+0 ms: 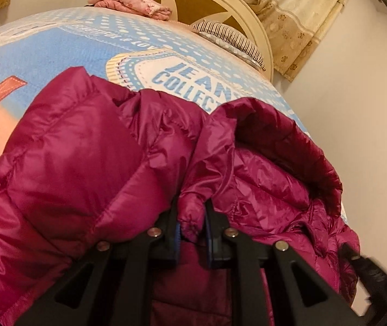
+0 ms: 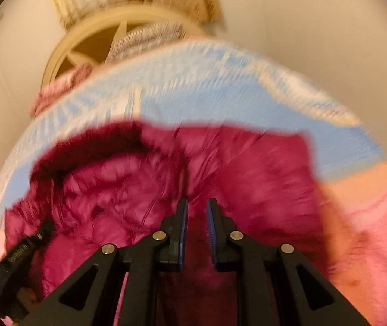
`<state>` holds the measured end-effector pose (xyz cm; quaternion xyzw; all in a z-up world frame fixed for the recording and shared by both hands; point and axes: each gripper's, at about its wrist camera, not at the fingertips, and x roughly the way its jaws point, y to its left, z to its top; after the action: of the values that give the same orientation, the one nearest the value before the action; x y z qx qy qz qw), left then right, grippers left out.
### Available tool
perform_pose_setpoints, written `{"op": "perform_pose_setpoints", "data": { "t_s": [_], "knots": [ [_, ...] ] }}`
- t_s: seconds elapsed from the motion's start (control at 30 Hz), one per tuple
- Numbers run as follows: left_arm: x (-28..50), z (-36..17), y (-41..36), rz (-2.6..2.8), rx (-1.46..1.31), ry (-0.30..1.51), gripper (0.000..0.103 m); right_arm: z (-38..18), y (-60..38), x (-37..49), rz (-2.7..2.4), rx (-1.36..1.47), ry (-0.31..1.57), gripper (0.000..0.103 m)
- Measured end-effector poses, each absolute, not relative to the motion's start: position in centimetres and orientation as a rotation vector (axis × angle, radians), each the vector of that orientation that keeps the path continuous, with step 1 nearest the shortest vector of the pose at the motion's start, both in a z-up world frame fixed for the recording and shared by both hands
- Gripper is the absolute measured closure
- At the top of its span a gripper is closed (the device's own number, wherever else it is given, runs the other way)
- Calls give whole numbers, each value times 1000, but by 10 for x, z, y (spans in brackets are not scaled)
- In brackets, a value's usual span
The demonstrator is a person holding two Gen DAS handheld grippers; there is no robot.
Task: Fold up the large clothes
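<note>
A magenta puffer jacket (image 1: 84,157) lies bunched on the bed, its dark hood opening (image 1: 288,141) toward the right. My left gripper (image 1: 192,217) is shut on a puffy fold of the jacket, pinched between its blue pads. In the blurred right wrist view the same jacket (image 2: 247,179) fills the middle, hood (image 2: 90,146) at the left. My right gripper (image 2: 196,206) stands just over the jacket with a narrow gap between its jaws; no fabric shows between them. The other gripper's tip (image 2: 44,228) shows at the lower left.
The bed is covered with a blue, white and pink printed blanket (image 1: 84,43). A folded pink cloth (image 1: 131,2) and a striped pillow (image 1: 228,38) lie by the round cream headboard (image 1: 220,2). A curtain (image 1: 302,21) hangs behind. The bed's edge (image 1: 302,108) drops at the right.
</note>
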<state>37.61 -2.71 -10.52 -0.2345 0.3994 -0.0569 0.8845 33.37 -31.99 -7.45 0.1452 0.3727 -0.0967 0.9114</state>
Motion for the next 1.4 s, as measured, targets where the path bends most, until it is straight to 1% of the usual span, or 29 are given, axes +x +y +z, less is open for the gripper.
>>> {"op": "perform_pose_setpoints", "data": {
  "t_s": [0.1, 0.17, 0.23, 0.37, 0.5, 0.6, 0.8, 0.9, 0.97, 1.07, 1.13, 1.17, 1.2, 1.23, 1.27, 1.3, 1.33, 1.4],
  "knots": [
    [376, -105, -27, -115, -480, 828, 84, -40, -322, 337, -220, 293, 700, 89],
    [375, -105, -27, -116, -483, 826, 84, -24, -319, 363, -206, 305, 719, 89],
    [373, -105, -26, -119, -488, 824, 84, -20, -317, 396, -154, 351, 759, 89],
    [370, -106, -23, -124, -498, 820, 84, -37, -318, 463, -115, 474, 888, 89],
    [370, -106, -23, -125, -501, 818, 84, -69, -315, 494, -69, 550, 1042, 89],
    [370, -106, -22, -126, -507, 816, 84, -86, -309, 487, 23, 595, 1108, 89],
    [368, -106, -22, -125, -505, 815, 84, -104, -303, 455, 75, 542, 1208, 89],
    [368, -106, -23, -128, -508, 814, 84, -110, -292, 434, 81, 454, 1183, 89],
    [369, -105, -23, -131, -509, 816, 84, -112, -284, 421, 68, 377, 1115, 89],
    [368, -100, -25, -141, -478, 836, 83, -115, -257, 403, 22, 136, 965, 89],
    [359, -82, -33, -147, -347, 846, 79, -117, -240, 392, -23, 3, 883, 89],
    [353, -72, -35, -137, -294, 825, 76, -117, -240, 392, -25, 1, 879, 89],
    [345, -59, -37, -120, -244, 793, 67, -117, -244, 392, -14, 26, 879, 89],
    [340, -49, -37, -119, -227, 767, 54, -117, -251, 392, 6, 66, 873, 89],
    [336, -35, -37, -122, -220, 737, 47, -117, -258, 391, 22, 100, 869, 89],
    [337, -22, -39, -117, -213, 718, 34, -117, -264, 390, 38, 136, 864, 89],
    [343, -7, -44, -113, -201, 696, 30, -117, -268, 390, 48, 157, 860, 89],
    [363, 12, -60, -154, -162, 679, 29, -118, -267, 391, 49, 158, 856, 89]
  ]
}}
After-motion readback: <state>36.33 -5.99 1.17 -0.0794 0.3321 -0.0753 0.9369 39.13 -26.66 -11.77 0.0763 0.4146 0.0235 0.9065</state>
